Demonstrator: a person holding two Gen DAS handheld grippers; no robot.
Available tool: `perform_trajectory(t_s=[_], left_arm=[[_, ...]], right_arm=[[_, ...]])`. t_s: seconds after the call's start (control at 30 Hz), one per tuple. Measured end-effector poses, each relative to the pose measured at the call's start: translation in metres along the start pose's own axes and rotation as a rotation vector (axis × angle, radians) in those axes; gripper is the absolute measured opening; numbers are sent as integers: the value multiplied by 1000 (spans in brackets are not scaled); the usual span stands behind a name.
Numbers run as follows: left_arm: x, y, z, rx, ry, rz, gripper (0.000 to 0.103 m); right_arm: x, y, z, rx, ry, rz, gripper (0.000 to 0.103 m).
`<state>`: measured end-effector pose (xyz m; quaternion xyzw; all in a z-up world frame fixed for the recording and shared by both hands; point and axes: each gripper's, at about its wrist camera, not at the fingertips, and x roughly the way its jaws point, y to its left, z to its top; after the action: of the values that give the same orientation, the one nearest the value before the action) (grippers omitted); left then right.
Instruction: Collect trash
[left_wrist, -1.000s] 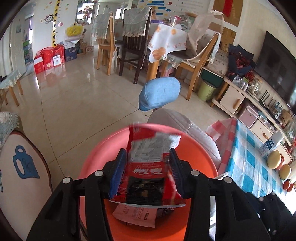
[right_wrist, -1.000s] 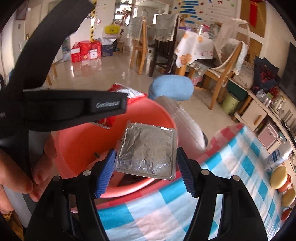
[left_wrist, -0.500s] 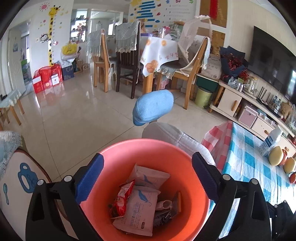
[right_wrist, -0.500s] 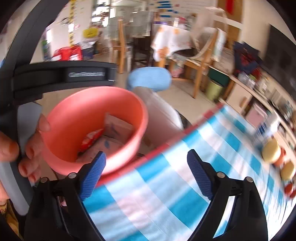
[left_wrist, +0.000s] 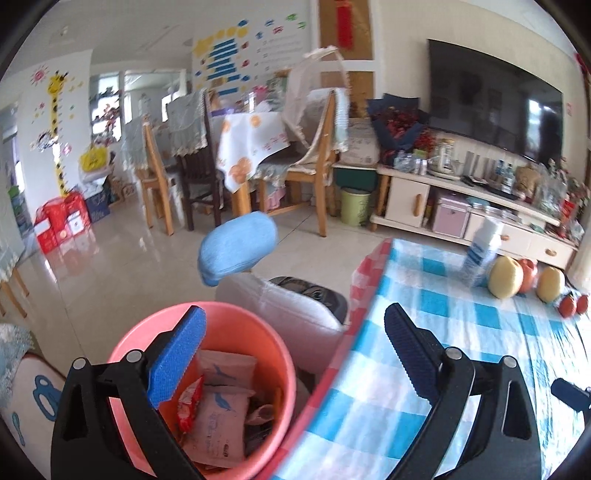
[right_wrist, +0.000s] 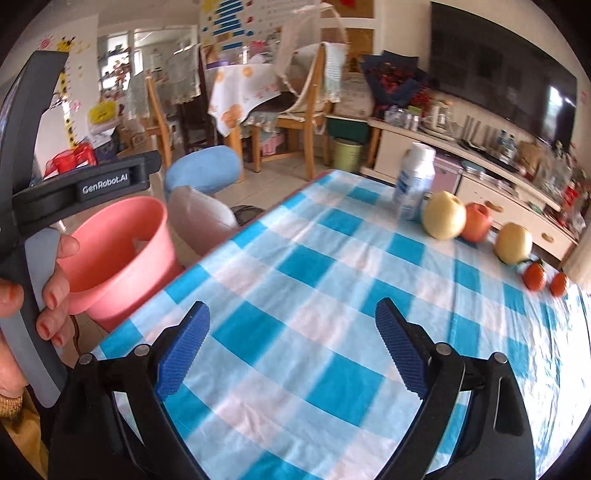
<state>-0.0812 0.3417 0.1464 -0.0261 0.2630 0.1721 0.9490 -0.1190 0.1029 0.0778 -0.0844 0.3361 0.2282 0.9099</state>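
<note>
- This is a lived-in family home, an open living and dining room with a pale tiled floor (left_wrist: 110, 280).
- Far across the room stands a dining table (left_wrist: 255, 144) under an orange-patterned cloth, with wooden chairs (left_wrist: 317, 162) draped in covers.
- On the right wall hangs a large dark television (left_wrist: 495, 103) above a low cream cabinet (left_wrist: 410, 199) crowded with jars and bottles.
- On the far left wall is a giraffe height chart (left_wrist: 55, 125); coloured learning stickers (left_wrist: 229, 59) fill the wall behind the table.
- Near at hand is a table with a blue checked cloth (right_wrist: 332, 295), carrying fruit (right_wrist: 443, 218) and a white bottle (right_wrist: 413, 181).
- Red gift boxes (left_wrist: 61, 221) sit on the floor at far left.
</note>
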Motion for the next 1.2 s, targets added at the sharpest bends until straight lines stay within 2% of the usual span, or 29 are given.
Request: perform_trajectory(t_s=[0.27, 0.47, 0.83, 1.2], left_arm=[[-39, -78, -14, 135, -51, -108, 96], [-74, -118, -27, 161, -76, -183, 96], [-122, -168, -42, 202, -105, -206, 96], [-146, -205, -54, 261, -105, -235, 96]], right_arm=[[-45, -66, -32, 130, -47, -85, 92], [-82, -108, -48, 212, -110, -135, 93], [-139, -152, -73, 235, -207, -232, 93], [-165, -183, -87, 255, -260, -289, 94]])
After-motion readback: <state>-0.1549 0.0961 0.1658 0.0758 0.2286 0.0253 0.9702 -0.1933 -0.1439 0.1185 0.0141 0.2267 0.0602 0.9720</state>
